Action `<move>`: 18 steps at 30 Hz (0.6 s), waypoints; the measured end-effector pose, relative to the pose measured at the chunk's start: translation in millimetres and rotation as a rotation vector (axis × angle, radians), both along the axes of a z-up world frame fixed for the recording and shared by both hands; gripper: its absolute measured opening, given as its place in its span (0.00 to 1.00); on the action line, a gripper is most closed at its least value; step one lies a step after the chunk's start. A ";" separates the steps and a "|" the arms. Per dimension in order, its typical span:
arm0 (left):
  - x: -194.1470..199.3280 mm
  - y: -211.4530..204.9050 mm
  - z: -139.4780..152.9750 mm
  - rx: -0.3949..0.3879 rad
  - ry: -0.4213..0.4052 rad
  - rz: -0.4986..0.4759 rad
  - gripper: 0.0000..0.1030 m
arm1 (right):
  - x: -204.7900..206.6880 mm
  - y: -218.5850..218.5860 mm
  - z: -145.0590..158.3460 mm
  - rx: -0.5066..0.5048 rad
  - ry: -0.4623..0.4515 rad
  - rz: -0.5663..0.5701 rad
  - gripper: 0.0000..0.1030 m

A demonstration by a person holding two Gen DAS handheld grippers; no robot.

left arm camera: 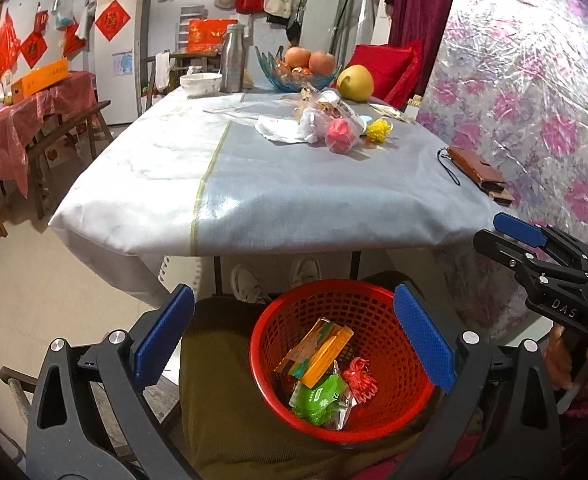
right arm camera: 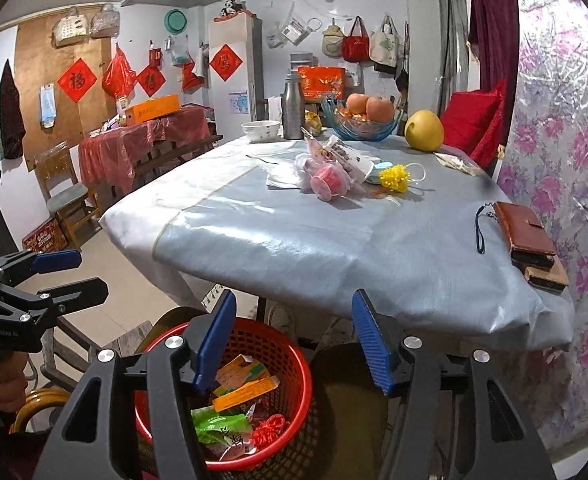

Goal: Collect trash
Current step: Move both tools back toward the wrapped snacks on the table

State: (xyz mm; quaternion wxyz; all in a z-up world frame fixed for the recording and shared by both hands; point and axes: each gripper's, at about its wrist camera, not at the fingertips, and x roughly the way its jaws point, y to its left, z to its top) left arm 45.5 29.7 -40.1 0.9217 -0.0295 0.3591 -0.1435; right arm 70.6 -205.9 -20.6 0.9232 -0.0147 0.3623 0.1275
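I've got the red basket [left arm camera: 346, 360] right under me, sitting on the person's lap against olive trousers [left arm camera: 217, 360], just off the near edge of the table [left arm camera: 294, 200]. It's a round plastic basket with a mesh wall and a solid rim. Inside I can see an orange and green carton [left arm camera: 322, 350] lying tilted, a green wrapper [left arm camera: 320, 398] below it, and a red frilly ribbon bow [left arm camera: 360, 378] beside that, all loose at the bottom.

My left gripper [left arm camera: 294, 336] is spread wide, blue pads either side of the basket from where I look, nothing between them. My right gripper [right arm camera: 294, 344] is released too, jaws parted and empty, hovering above the basket's rim and the trousers. In the left wrist view I catch the right gripper at the far right with a hand [left arm camera: 574, 360] on its handle.

More trash waits on the table, well apart from the basket: a crumpled clear bag with a red cup [right arm camera: 328, 182] inside, a white tissue [right arm camera: 281, 178] touching it on the left, a printed snack wrapper [right arm camera: 344, 154] behind, and a yellow ribbon bow [right arm camera: 394, 176] just to the right. A brown wallet [right arm camera: 524, 232] lies near the table's right edge. At the far end stand a fruit bowl [right arm camera: 360, 126], a pomelo [right arm camera: 424, 130], a steel flask [right arm camera: 292, 106] and a white bowl [right arm camera: 260, 130].
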 end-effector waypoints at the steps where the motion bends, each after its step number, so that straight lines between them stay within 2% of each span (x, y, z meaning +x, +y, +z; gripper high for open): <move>1: 4.6 0.5 -1.8 -0.001 0.008 0.004 0.93 | 3.6 -1.6 -2.3 0.006 0.007 -0.004 0.59; 9: 34.1 1.0 -16.6 -0.013 0.069 0.022 0.93 | 37.8 -10.6 -25.8 0.072 0.079 -0.016 0.64; 18: 76.0 7.2 -27.3 -0.016 0.126 0.051 0.93 | 110.6 -13.2 -46.1 0.160 0.153 0.000 0.64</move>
